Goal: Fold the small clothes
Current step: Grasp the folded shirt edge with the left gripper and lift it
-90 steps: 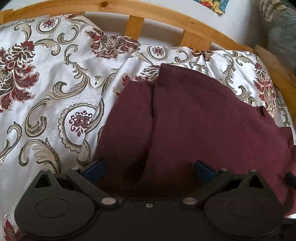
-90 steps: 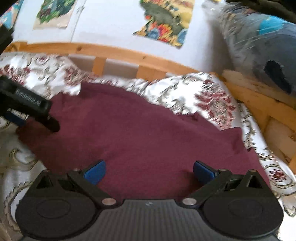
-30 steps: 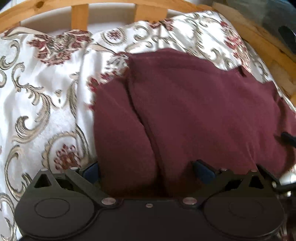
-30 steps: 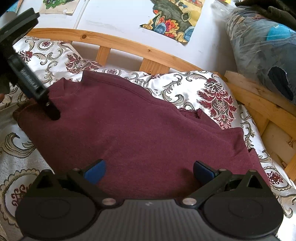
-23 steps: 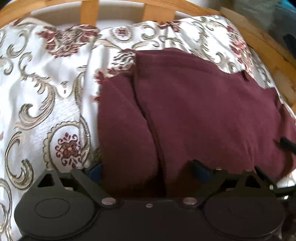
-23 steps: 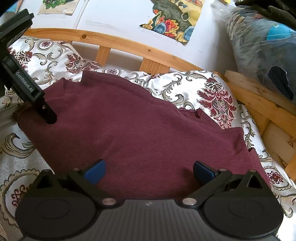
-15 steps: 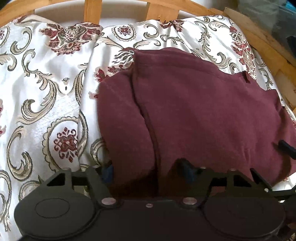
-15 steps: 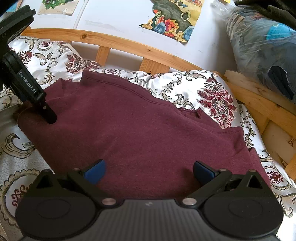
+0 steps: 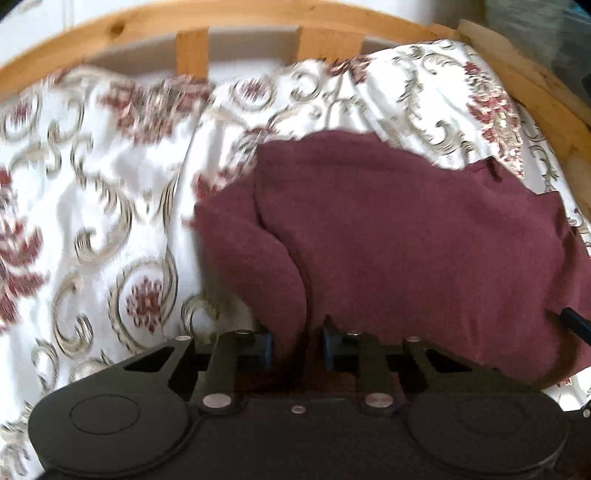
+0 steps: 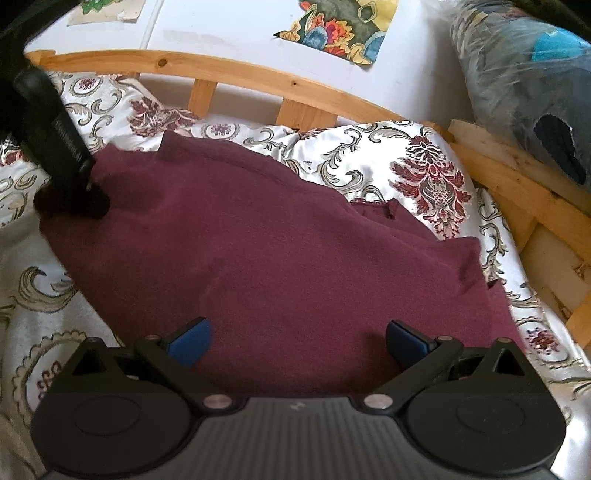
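Note:
A maroon sweater (image 9: 406,236) lies partly folded on a floral bedspread (image 9: 103,192); it also shows in the right wrist view (image 10: 295,258). My left gripper (image 9: 297,347) is shut on a fold at the sweater's near left edge. In the right wrist view the left gripper (image 10: 86,201) shows at the sweater's left corner, its tip pressed into the cloth. My right gripper (image 10: 297,341) is open, its blue pads (image 10: 190,341) spread wide over the sweater's near edge, holding nothing.
A wooden bed frame (image 10: 258,79) curves along the back and right side. A plastic-wrapped bundle (image 10: 524,81) sits at the far right. Posters (image 10: 343,29) hang on the white wall. The bedspread lies bare to the left of the sweater.
My left gripper's fingers have closed from wide open onto the sweater's near left fold. The right gripper has stayed open and almost still.

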A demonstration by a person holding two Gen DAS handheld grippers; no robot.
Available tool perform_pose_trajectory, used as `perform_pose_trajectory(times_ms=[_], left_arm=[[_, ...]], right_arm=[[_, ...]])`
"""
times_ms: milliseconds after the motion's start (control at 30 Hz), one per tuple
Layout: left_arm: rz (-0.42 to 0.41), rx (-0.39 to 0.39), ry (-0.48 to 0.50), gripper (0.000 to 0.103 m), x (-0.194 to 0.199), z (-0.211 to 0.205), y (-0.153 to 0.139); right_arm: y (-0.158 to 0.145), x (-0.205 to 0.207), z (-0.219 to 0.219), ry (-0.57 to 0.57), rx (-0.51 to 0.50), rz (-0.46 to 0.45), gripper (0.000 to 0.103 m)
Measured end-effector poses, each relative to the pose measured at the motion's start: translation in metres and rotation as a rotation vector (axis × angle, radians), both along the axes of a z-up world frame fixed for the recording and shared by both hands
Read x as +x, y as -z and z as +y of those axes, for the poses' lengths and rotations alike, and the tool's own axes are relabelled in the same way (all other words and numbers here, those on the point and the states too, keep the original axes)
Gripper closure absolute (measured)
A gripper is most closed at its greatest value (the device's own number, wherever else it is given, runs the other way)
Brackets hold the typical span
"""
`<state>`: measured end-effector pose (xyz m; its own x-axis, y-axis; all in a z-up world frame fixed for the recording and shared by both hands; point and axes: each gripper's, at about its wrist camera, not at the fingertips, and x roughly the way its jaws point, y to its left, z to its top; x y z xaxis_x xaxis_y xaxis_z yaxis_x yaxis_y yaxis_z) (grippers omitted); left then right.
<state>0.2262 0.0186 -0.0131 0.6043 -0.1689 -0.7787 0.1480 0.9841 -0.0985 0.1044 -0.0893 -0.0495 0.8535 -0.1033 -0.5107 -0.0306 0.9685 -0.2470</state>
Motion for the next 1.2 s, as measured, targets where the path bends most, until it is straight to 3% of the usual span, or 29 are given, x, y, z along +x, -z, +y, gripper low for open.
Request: perform_pose_trajectory(times_ms=[200,300,467,567,667,800,900,1033,1200], left_arm=[[-0.104,0.074,0.146,0.081,-0.006,-0.042,-0.052],[-0.151,0.081,0.219,0.081,-0.009,-0.068,-0.072],[-0.191,0.114,0.398,0.081,-0.017,-0.123,-0.083],[-0.177,0.136,0.487,0.081,-0.023,-0.150,-0.072],[-0.150,0.157,0.553,0.081,-0.027,-0.172,-0.056],[-0.132,0.168,0.570,0.080,-0.030,-0.180,-0.040],[-0.145,0.126,0.545,0.077,-0.031,-0.173,-0.041],[-0.147,0.059,0.530,0.066,-0.026,-0.166,-0.049],[-0.157,0.026,0.556,0.043,-0.031,-0.162,-0.055]], right_arm=[[-0.018,-0.016,-0.020,0.047,-0.151,-0.083,0.000],[-0.022,-0.015,-0.043,0.154,-0.264,-0.117,0.000],[-0.019,-0.010,-0.097,0.339,-0.191,-0.068,0.000],[-0.019,-0.013,-0.112,0.376,-0.147,-0.066,0.000],[-0.018,-0.014,-0.116,0.377,-0.173,-0.065,0.000],[-0.014,-0.013,-0.118,0.369,-0.176,-0.066,0.000],[-0.014,-0.013,-0.117,0.369,-0.174,-0.066,0.000],[-0.015,-0.012,-0.117,0.372,-0.172,-0.066,0.000],[-0.015,-0.012,-0.117,0.373,-0.171,-0.066,0.000]])
